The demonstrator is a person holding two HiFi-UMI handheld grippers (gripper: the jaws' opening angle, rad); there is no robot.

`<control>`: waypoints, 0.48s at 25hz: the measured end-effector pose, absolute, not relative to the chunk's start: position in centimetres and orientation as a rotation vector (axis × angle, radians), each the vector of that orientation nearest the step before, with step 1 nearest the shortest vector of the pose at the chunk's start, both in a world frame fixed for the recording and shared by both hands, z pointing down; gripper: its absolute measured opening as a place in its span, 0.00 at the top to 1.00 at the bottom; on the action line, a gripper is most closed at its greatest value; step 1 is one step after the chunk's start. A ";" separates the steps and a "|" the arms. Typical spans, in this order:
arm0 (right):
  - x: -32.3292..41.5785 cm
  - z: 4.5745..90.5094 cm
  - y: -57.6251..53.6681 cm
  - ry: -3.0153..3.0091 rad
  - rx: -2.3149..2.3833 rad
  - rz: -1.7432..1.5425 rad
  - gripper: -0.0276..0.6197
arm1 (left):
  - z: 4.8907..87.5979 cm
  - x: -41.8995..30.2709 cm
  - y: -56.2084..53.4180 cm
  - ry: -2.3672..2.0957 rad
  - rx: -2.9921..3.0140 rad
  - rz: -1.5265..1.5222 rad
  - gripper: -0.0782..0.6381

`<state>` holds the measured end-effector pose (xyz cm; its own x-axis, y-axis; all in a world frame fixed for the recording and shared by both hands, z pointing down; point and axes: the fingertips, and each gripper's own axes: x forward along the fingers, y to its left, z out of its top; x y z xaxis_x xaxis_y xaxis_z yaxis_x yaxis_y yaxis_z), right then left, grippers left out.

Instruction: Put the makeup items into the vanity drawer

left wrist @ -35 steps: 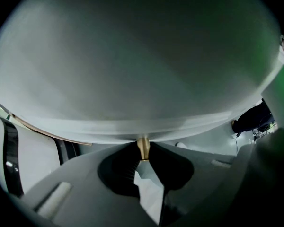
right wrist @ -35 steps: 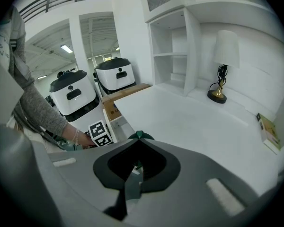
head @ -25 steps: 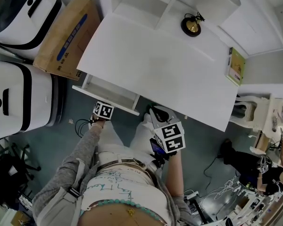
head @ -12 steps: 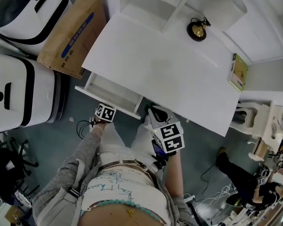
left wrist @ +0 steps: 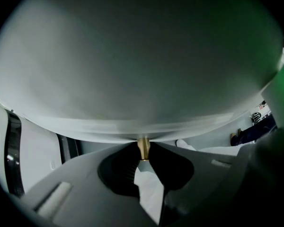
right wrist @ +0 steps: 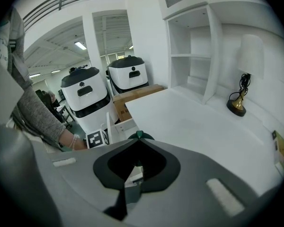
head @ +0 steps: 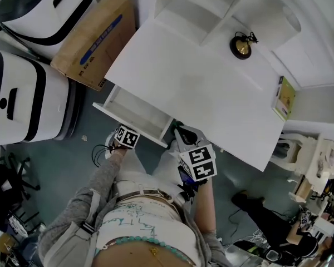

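The left gripper has its jaws pinched together on the small brass knob of the vanity drawer, whose white front fills the upper part of the left gripper view. In the head view the drawer now stands further out from under the vanity top than it did a second ago, so more of its white inside shows at centre left of the frame; the pull is evidently the step in hand, and the drawer looks wide enough open to take things. The right gripper waits lower centre, near the person's waist, its jaws closed with a small dark-green tip poking out between them; this may be one of the makeup items, though too little shows to say which. No other makeup shows on the top, only a small lamp and a booklet towards the right
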<state>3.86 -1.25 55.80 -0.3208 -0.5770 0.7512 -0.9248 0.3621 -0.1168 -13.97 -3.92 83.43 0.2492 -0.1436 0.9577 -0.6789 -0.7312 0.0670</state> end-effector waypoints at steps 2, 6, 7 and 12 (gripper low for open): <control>3.5 55.9 -1.6 -2.018 1.280 0.725 0.91 | 83.4 -14.1 -3.8 -0.748 2.056 1.495 0.80; 2.7 56.0 -2.3 -2.026 1.241 0.707 0.91 | 83.3 -14.6 -3.4 -0.753 2.055 1.494 0.80; 2.5 56.1 -2.5 -2.029 1.232 0.703 0.91 | 83.3 -14.6 -3.3 -0.753 2.056 1.492 0.80; 1.3 56.2 -3.6 -2.044 1.184 0.677 0.91 | 83.4 -14.9 -3.0 -0.751 2.057 1.492 0.80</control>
